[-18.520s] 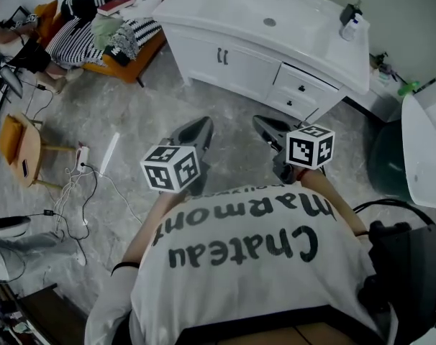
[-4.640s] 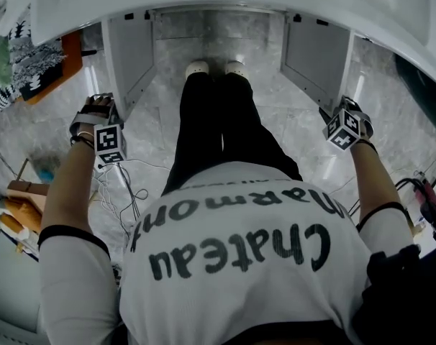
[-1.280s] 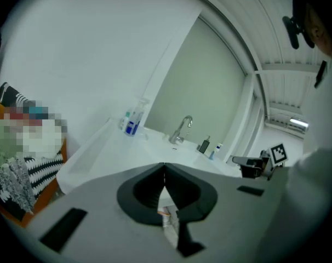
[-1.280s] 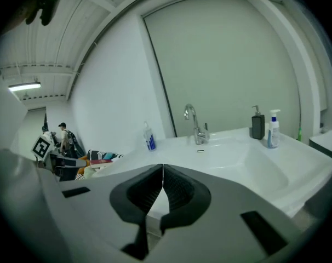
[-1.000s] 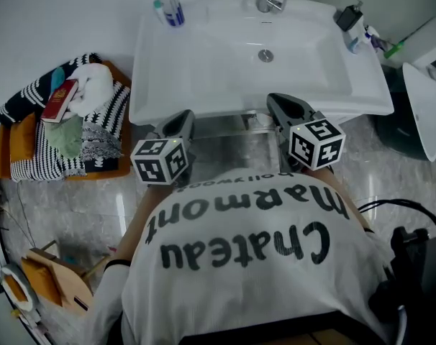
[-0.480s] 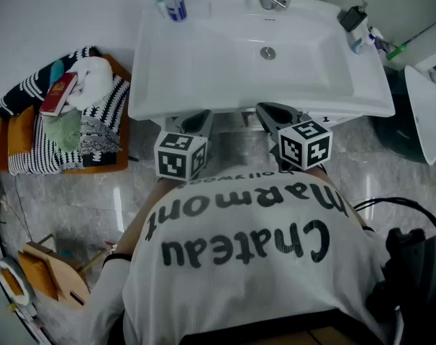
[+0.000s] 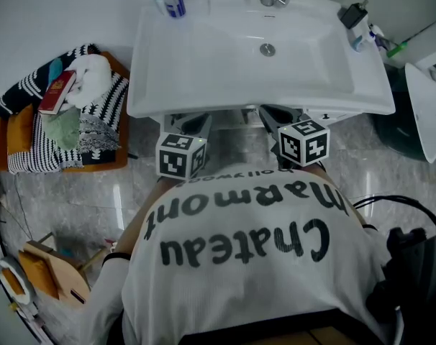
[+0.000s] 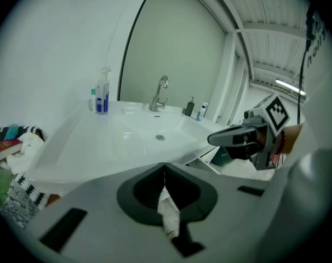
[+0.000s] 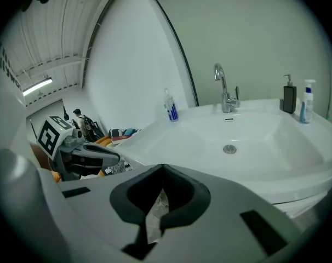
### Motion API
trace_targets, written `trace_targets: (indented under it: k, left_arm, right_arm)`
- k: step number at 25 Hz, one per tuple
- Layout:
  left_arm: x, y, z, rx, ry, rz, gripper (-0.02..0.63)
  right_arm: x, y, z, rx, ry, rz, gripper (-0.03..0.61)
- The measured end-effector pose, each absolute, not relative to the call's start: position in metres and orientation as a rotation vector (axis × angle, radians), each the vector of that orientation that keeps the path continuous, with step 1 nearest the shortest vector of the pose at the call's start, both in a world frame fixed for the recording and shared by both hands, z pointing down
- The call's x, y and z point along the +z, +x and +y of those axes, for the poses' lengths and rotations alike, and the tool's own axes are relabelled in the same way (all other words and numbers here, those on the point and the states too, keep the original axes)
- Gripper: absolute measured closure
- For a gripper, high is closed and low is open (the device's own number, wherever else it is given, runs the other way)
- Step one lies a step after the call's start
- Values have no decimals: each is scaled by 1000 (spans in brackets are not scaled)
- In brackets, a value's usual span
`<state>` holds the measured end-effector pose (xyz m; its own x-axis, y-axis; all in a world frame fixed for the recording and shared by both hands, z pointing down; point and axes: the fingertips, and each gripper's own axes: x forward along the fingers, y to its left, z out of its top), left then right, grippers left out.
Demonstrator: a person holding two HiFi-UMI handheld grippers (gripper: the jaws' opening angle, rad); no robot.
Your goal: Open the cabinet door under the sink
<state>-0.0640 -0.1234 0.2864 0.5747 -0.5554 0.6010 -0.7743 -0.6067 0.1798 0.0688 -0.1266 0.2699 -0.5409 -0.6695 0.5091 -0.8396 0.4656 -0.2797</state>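
I hold my left gripper (image 8: 164, 169) and right gripper (image 9: 162, 169) clenched shut and empty before the white sink (image 7: 203, 63). The cabinet door lies beneath its rim, hidden from above. It is probably a stiff, light, hinged panel, best pulled by its free edge.

Shirt: we wear a white short-sleeved T-shirt (image 7: 239, 286) with large black lettering, "Chateau Marmont".
Sleeve: our left sleeve (image 7: 121, 279) ends in a thin dark edge.
Grippers: our left gripper (image 8: 164, 167) and right gripper (image 9: 162, 169) have pale grey shells with dark linings at the jaws.
Cubes: the left cube (image 7: 180, 157) and right cube (image 7: 304, 142) are white with black square markers.
Gear: a black pack (image 7: 412, 264) sits at our right side, with a black cable (image 7: 380, 203).
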Motion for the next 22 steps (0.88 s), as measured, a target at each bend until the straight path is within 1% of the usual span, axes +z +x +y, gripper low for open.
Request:
trace_targets:
  k: [9,22]
  left_arm:
    - [307,-69,-112,685,2288,-1048,606]
    - [305,-71,-114,669,2293,-1068,606]
  right_arm:
    - [282,76,-121,742,1284,-2369,568]
    - [287,77,-116,717,1260,-2352,568]
